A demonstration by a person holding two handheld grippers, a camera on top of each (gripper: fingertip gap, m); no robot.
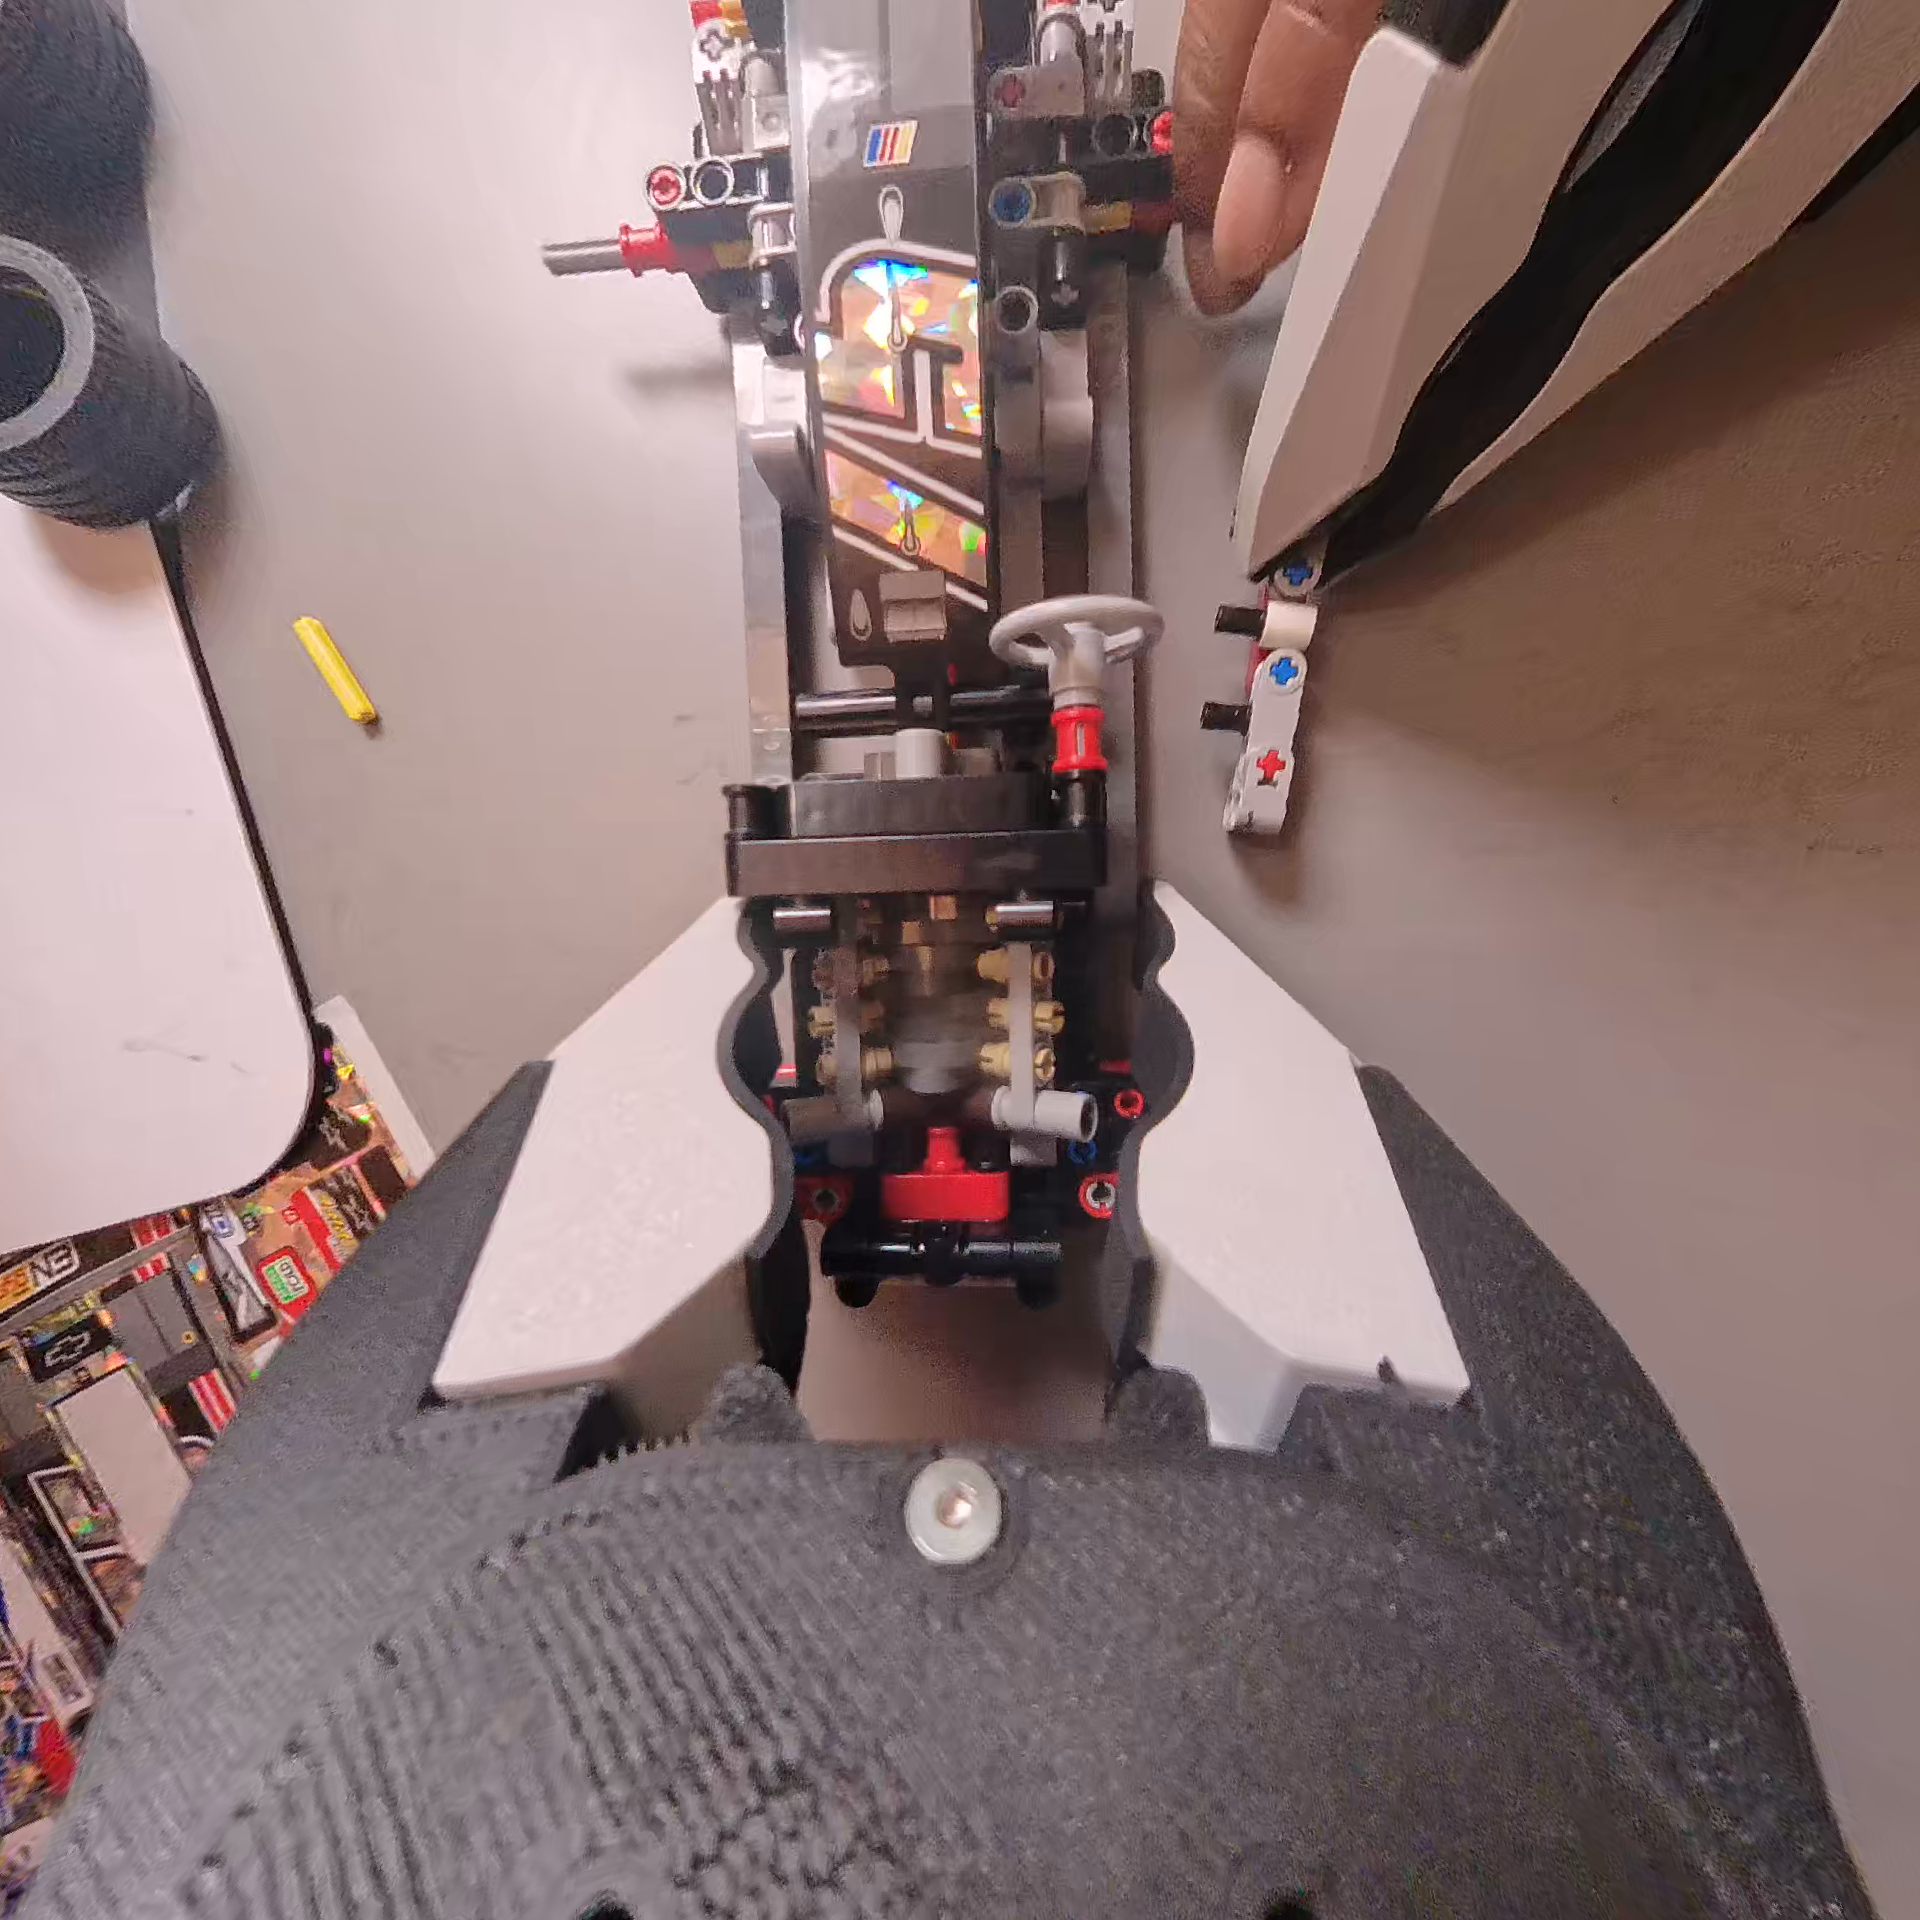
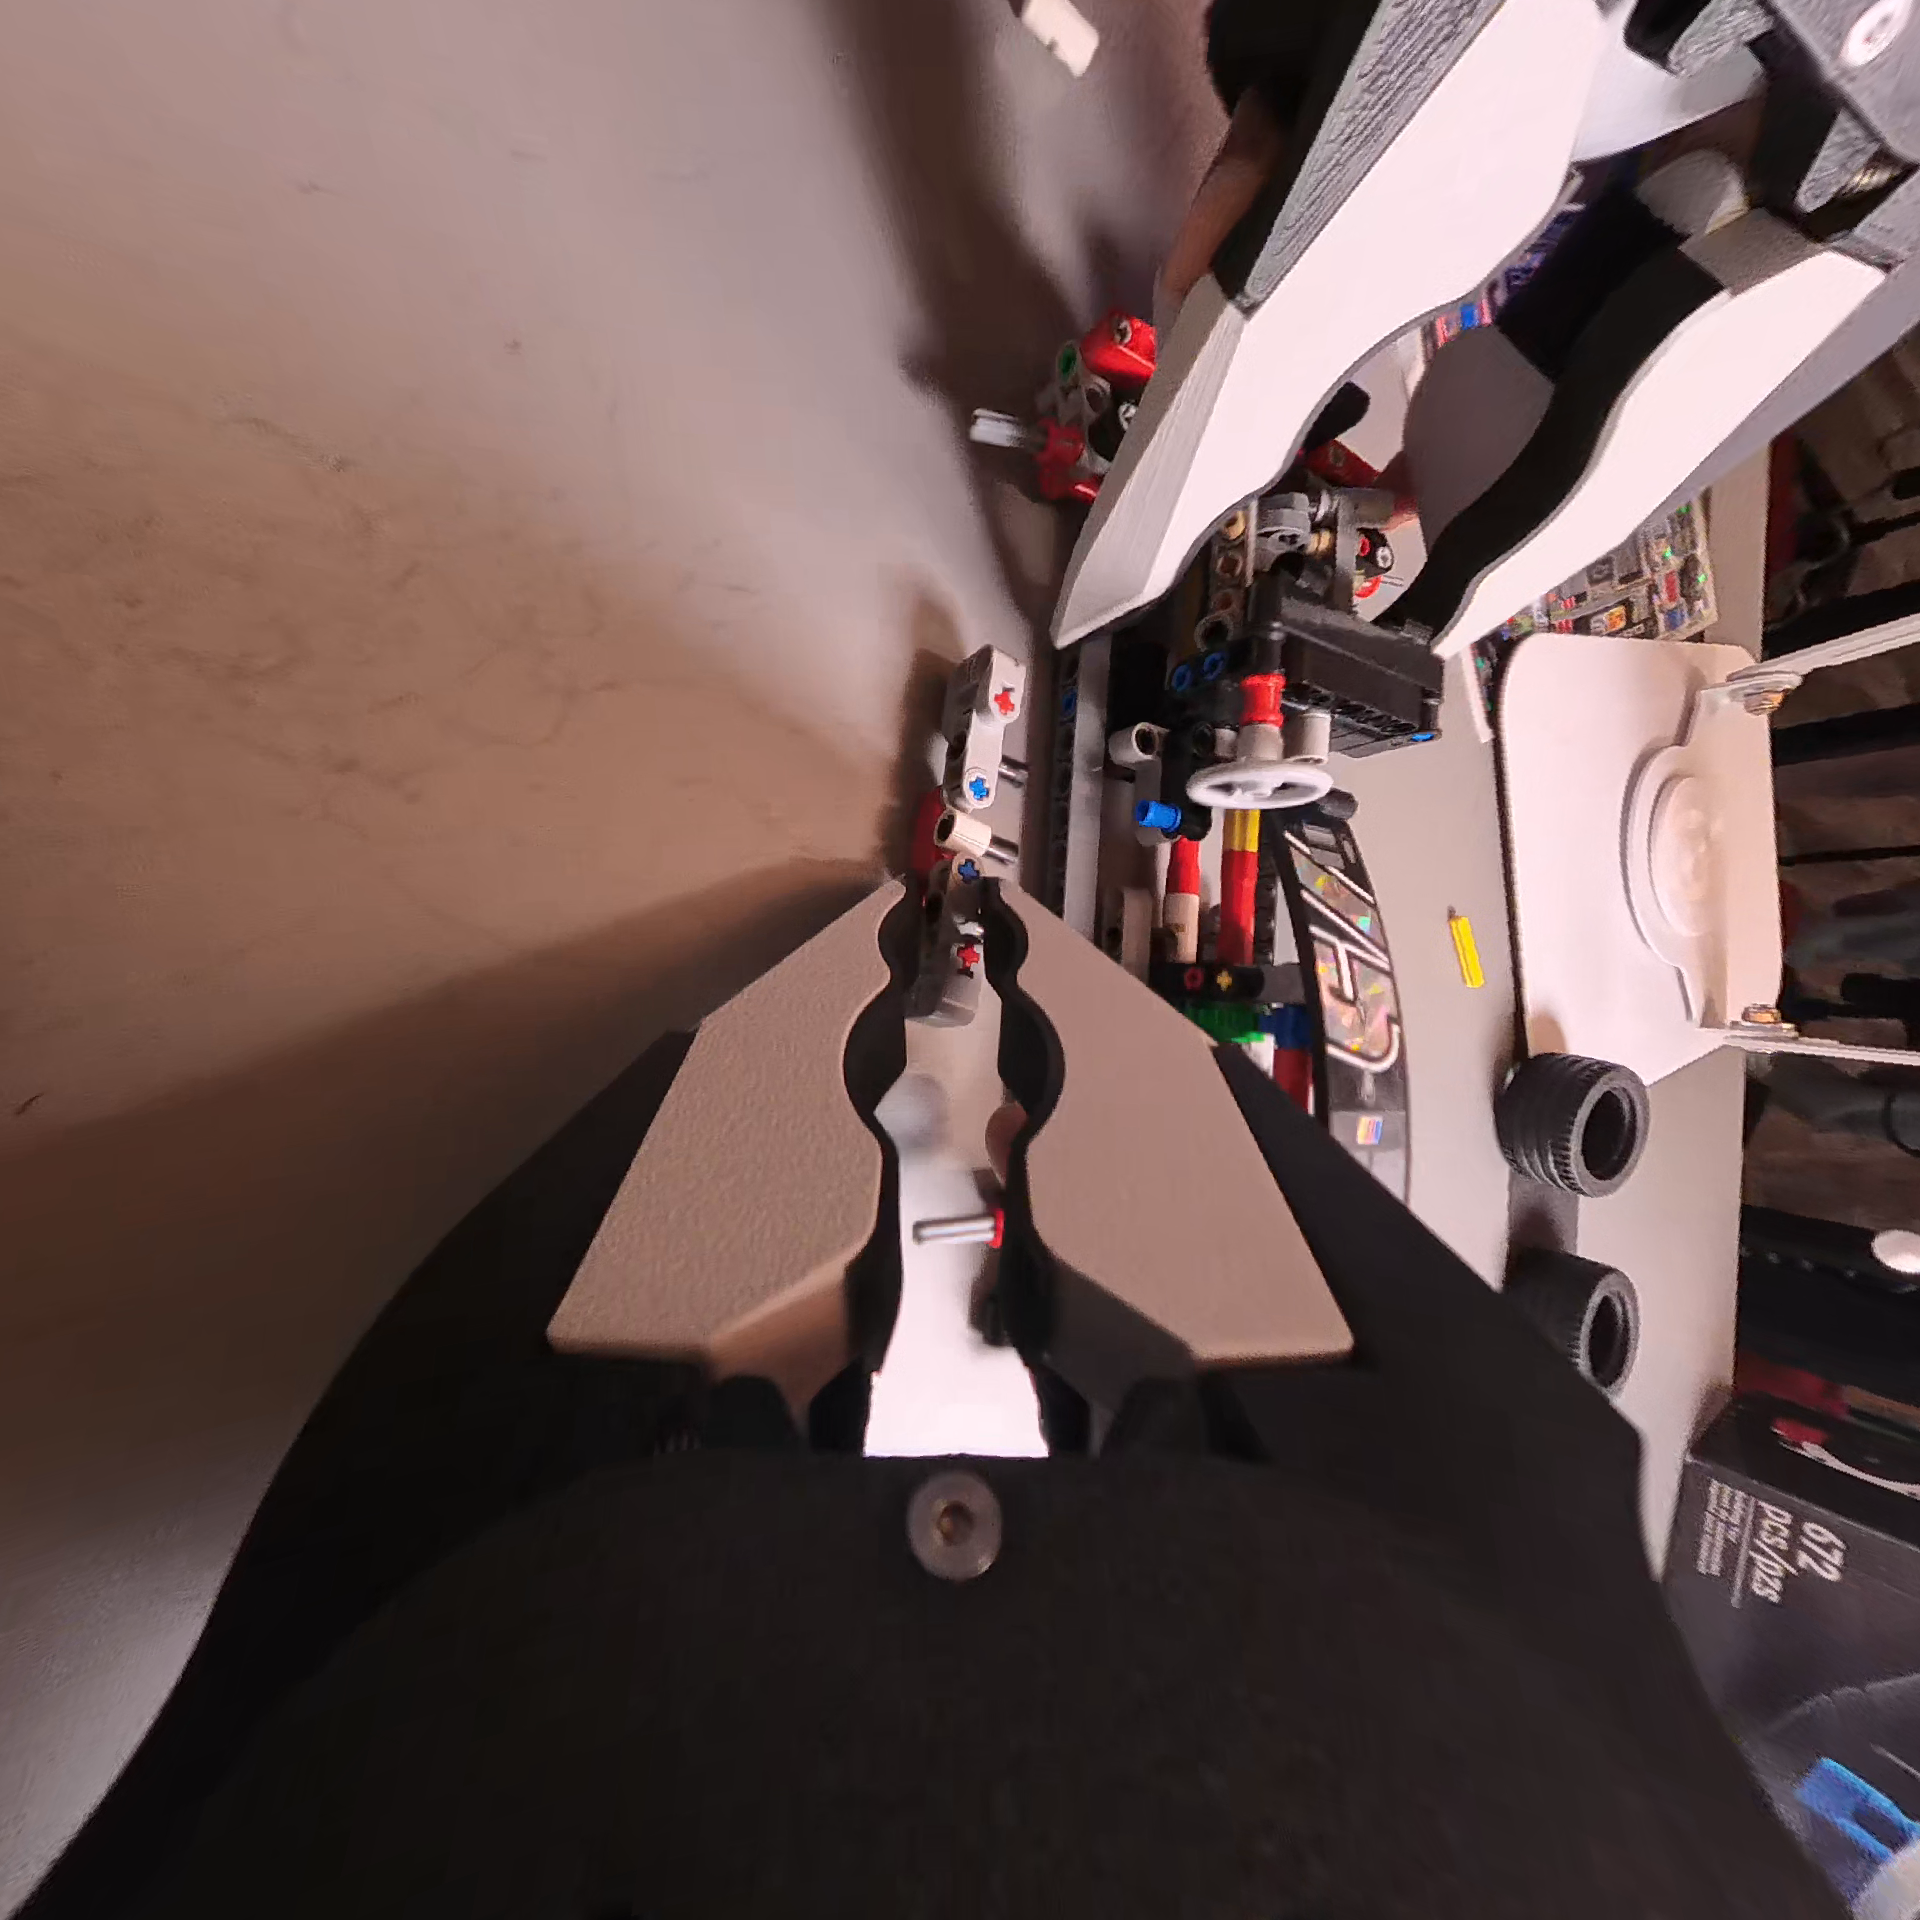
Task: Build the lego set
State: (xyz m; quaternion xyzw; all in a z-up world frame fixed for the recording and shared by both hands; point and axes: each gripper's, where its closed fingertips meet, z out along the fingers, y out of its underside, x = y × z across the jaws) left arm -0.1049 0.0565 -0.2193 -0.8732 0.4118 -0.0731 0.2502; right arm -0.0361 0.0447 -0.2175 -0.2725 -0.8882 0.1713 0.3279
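A long Lego car chassis (image 1: 904, 416) with a shiny sticker panel, a grey steering wheel (image 1: 1077, 627) and an engine block lies on the grey table. My left gripper (image 1: 945, 899) is shut on its engine end; it also shows in the right wrist view (image 2: 1257, 634), gripping the chassis (image 2: 1340, 675). My right gripper (image 2: 948, 888) is shut on a small grey liftarm assembly (image 2: 951, 966) with blue and red axles. In the left wrist view the right gripper (image 1: 1283, 566) holds this assembly (image 1: 1273, 727) just right of the chassis, black pins pointing at it, a small gap between.
A yellow axle (image 1: 335, 670) lies left of the chassis. Black tyres (image 1: 94, 384) and a white stand (image 1: 125, 883) sit at the left, above a sticker sheet (image 1: 156, 1299). A person's fingers (image 1: 1236, 156) touch the chassis's far end. Loose red parts (image 2: 1091, 416) and a black box (image 2: 1787, 1558) show too.
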